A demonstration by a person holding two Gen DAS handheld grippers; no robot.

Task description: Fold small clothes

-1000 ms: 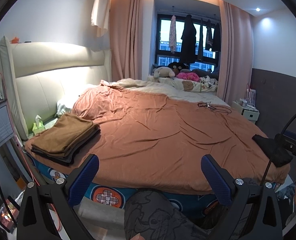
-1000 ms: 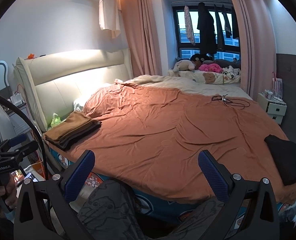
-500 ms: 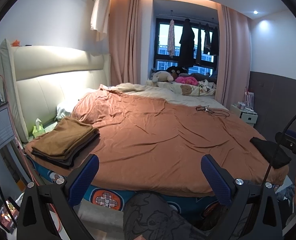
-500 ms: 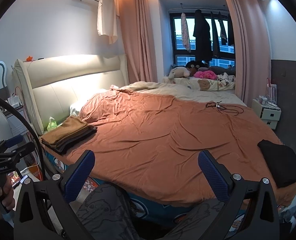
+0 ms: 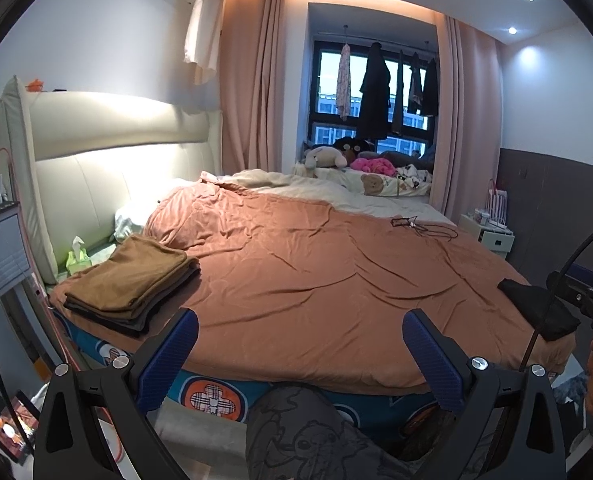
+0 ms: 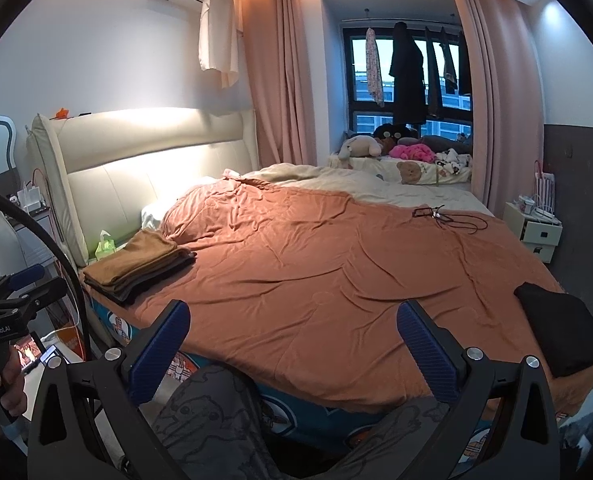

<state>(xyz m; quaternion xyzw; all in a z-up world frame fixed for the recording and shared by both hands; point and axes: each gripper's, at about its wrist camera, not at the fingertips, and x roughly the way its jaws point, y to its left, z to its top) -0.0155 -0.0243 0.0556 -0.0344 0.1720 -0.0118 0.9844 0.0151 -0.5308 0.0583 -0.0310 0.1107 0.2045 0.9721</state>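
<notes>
A stack of folded brown and dark clothes (image 5: 128, 280) lies on the bed's near left corner; it also shows in the right wrist view (image 6: 136, 262). A black garment (image 5: 536, 308) lies on the near right corner, seen too in the right wrist view (image 6: 560, 332). My left gripper (image 5: 300, 348) is open and empty, held off the bed's near edge. My right gripper (image 6: 292, 340) is open and empty, also in front of the edge. Both are well apart from the clothes.
The bed has a rust-orange cover (image 5: 316, 272). A black cable (image 5: 420, 228) lies on its far right. A green tissue pack (image 5: 76, 256) sits by the headboard. A white nightstand (image 6: 536, 232) stands at right. The person's patterned trouser leg (image 5: 308, 436) is below the grippers.
Both grippers have tilted up and drawn back slightly, so the bed sits lower in each view. Both stay open and empty.
</notes>
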